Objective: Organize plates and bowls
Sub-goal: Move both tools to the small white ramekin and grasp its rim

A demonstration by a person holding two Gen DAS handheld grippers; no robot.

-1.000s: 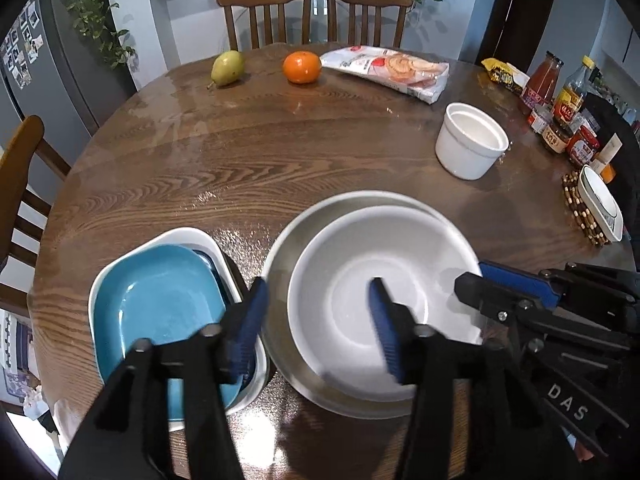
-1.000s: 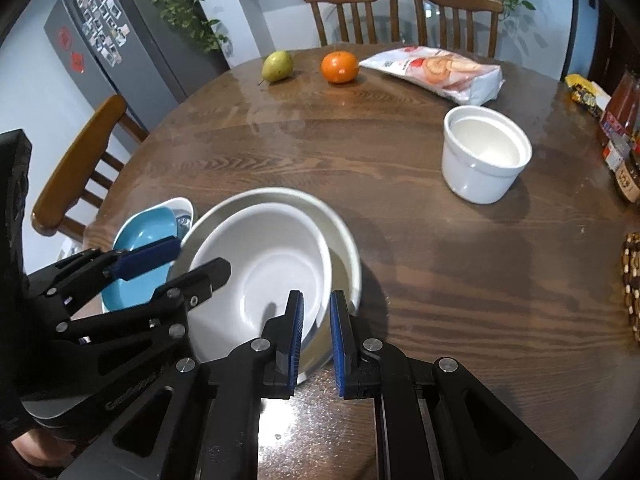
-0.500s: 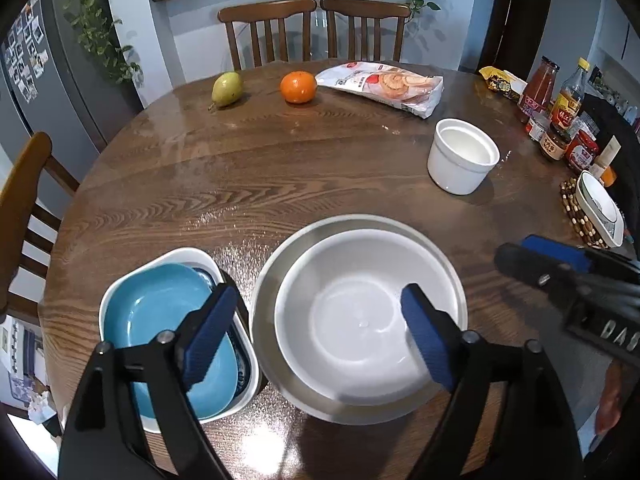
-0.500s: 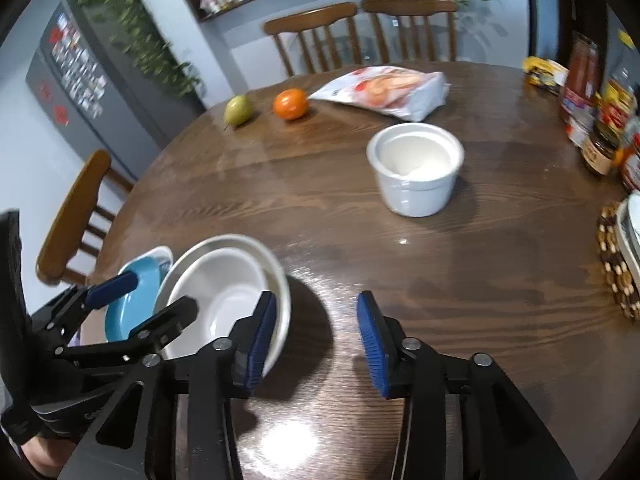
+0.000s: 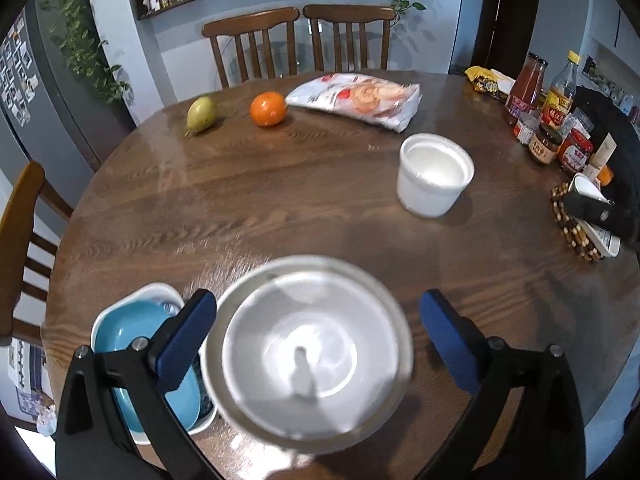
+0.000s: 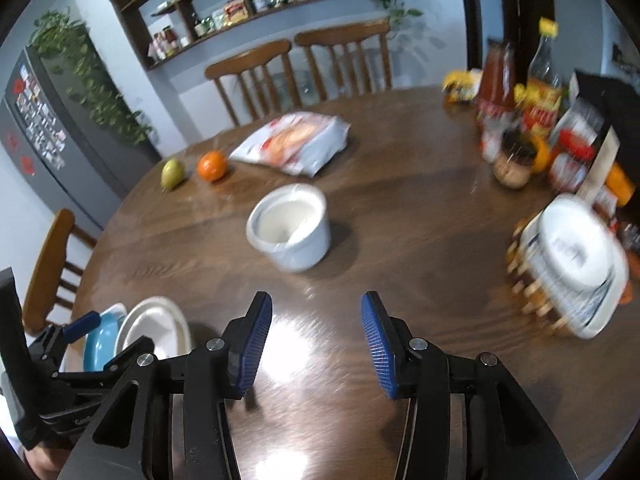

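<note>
On the round wooden table [image 5: 248,184], nearest us, sits the white bowl [image 5: 308,354] nested in a wider shallow bowl [image 5: 224,320], with the blue plate [image 5: 132,334] stacked in a white dish [image 5: 156,291] just beside it; we judge them gathered here to save room. Farther off stands the white ramekin [image 6: 290,232], alone and probably next. Our left gripper [image 5: 316,340] straddles the bowl, fingers opening, touching nothing. Our right gripper [image 6: 316,344] hangs over bare wood, fingers parted and empty.
</note>
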